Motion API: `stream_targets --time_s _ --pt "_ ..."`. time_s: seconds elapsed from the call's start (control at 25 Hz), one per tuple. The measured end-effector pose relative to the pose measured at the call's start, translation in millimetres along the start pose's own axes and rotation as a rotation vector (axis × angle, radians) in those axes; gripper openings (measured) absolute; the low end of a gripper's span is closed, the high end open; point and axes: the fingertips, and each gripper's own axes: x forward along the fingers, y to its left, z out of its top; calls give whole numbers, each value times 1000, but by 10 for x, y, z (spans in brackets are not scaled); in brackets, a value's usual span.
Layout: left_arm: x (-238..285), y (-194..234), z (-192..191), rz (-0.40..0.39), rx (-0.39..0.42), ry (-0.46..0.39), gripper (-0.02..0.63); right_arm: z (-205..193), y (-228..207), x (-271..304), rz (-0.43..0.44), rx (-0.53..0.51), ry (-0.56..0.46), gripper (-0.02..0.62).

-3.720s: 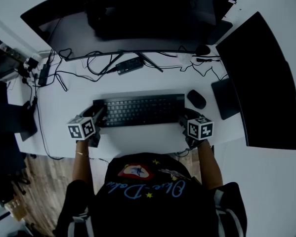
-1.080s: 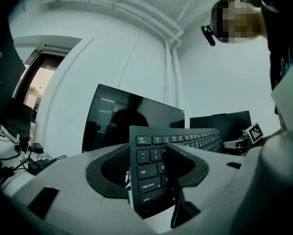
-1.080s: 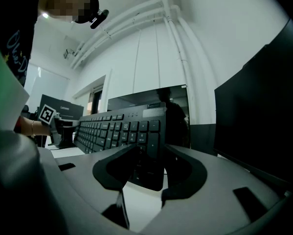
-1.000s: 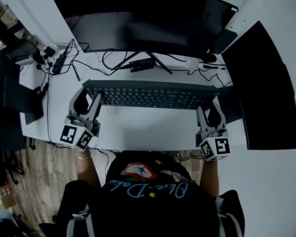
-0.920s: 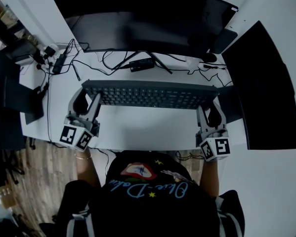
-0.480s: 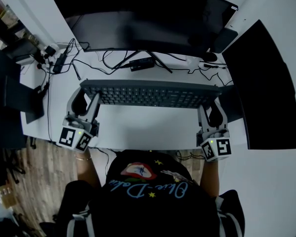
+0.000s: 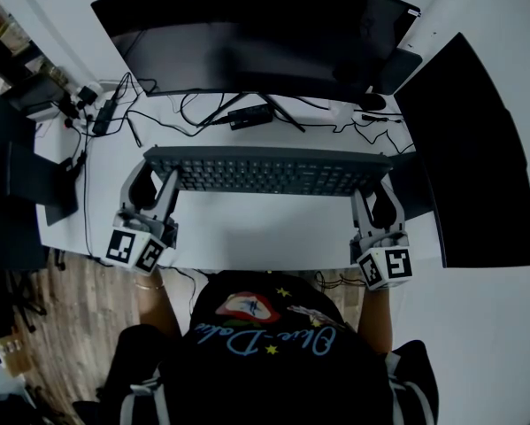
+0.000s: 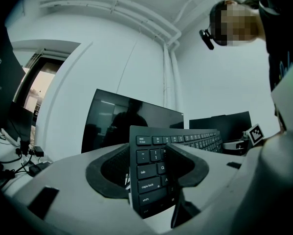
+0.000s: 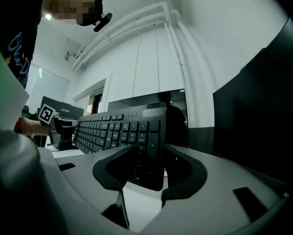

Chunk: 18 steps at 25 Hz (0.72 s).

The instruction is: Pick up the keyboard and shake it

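Observation:
The dark keyboard (image 7: 269, 168) hangs level above the white desk (image 7: 265, 228), keys facing up, in front of the monitor. My left gripper (image 7: 154, 182) is shut on its left end, my right gripper (image 7: 380, 195) on its right end. In the left gripper view the esc, tab and shift end of the keyboard (image 8: 151, 177) sits clamped between the jaws of the left gripper (image 8: 151, 163). The right gripper view shows the numpad end of the keyboard (image 9: 136, 131) wedged between the jaws of the right gripper (image 9: 148, 166).
A wide curved monitor (image 7: 256, 34) stands at the back, a second dark screen (image 7: 468, 149) at the right. Cables (image 7: 158, 113) and a small black box (image 7: 251, 115) lie under the monitor. A dark laptop (image 7: 21, 180) sits off the desk's left edge.
Since the earliest frame the keyboard has come up off the desk, held at both ends. Over the last second it and both grippers have barely shifted.

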Motion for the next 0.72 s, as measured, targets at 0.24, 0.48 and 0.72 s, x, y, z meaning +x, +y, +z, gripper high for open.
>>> stream_targets --time_s 0.24,0.48,0.72 --pt "28 42 -126 11 -18 44 210 -164 -10 38 0 34 57 169" --pt "43 87 -315 26 -55 90 210 -313 -23 84 14 49 93 169" --pt "57 163 -510 40 -85 144 210 -470 -12 134 15 72 136 169"
